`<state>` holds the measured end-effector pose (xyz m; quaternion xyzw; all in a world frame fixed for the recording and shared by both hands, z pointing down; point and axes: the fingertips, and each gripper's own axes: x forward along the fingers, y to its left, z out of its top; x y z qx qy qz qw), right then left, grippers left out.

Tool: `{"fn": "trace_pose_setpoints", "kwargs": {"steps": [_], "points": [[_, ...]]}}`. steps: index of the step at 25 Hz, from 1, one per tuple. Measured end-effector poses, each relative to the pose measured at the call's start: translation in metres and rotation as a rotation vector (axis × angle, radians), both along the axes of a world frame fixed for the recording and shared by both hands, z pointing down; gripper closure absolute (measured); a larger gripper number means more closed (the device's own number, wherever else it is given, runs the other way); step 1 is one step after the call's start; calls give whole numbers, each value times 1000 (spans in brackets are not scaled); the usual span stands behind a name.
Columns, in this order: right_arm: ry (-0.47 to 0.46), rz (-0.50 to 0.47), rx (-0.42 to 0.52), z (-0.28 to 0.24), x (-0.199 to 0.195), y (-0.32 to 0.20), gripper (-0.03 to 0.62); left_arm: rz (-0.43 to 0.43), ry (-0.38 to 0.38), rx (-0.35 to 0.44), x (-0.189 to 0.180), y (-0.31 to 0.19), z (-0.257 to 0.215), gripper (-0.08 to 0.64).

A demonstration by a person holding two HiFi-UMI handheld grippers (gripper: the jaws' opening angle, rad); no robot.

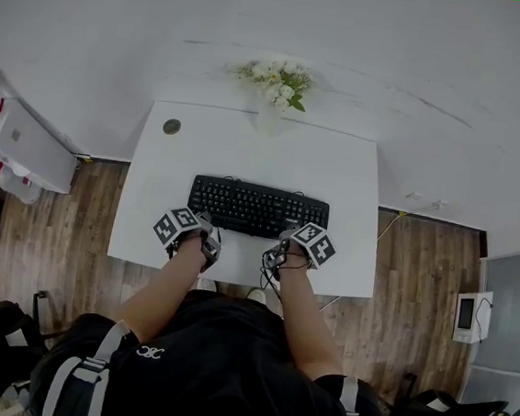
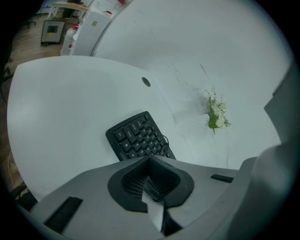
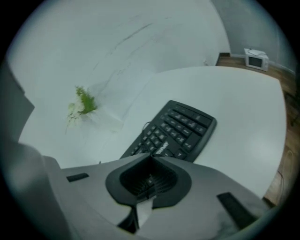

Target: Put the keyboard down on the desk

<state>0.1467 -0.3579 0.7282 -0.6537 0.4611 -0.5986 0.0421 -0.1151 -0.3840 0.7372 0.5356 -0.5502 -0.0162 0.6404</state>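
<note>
The black keyboard [image 1: 258, 208] lies flat on the white desk [image 1: 248, 146], near its front edge. My left gripper [image 1: 208, 230] sits at the keyboard's near left corner and my right gripper [image 1: 283, 245] at its near right corner. In the left gripper view the jaws [image 2: 149, 157] meet in a closed tip with nothing between them, and the keyboard's left end [image 2: 138, 136] lies just beyond. The right gripper view shows the same: jaws [image 3: 150, 156] shut and empty, the keyboard's right end [image 3: 180, 131] just ahead.
A vase of white flowers [image 1: 278, 84] stands at the desk's back edge by the wall. A round cable hole [image 1: 171, 127] is at the back left. A white cabinet [image 1: 26, 146] stands left of the desk, and a small white device [image 1: 467, 314] is on the right.
</note>
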Motion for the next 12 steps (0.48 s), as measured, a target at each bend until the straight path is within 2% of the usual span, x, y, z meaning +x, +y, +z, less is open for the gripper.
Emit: {"fn": "trace_pose_setpoints", "kwargs": {"steps": [3,6,9,12], "points": [[110,-147,161,-28,-13,-22,588,78,-81,69,4,-10,-13,560],[266,-263,297,-60,-22,-39,588,184,-195,185,11,-22,-37,560],[416,-332,393,-89,-27,-50,588,278,-337,331,18,-35,-69,560],[565,-344,511,-129,-28,-59,589,365,-470,506,26,-49,-110,560]]}}
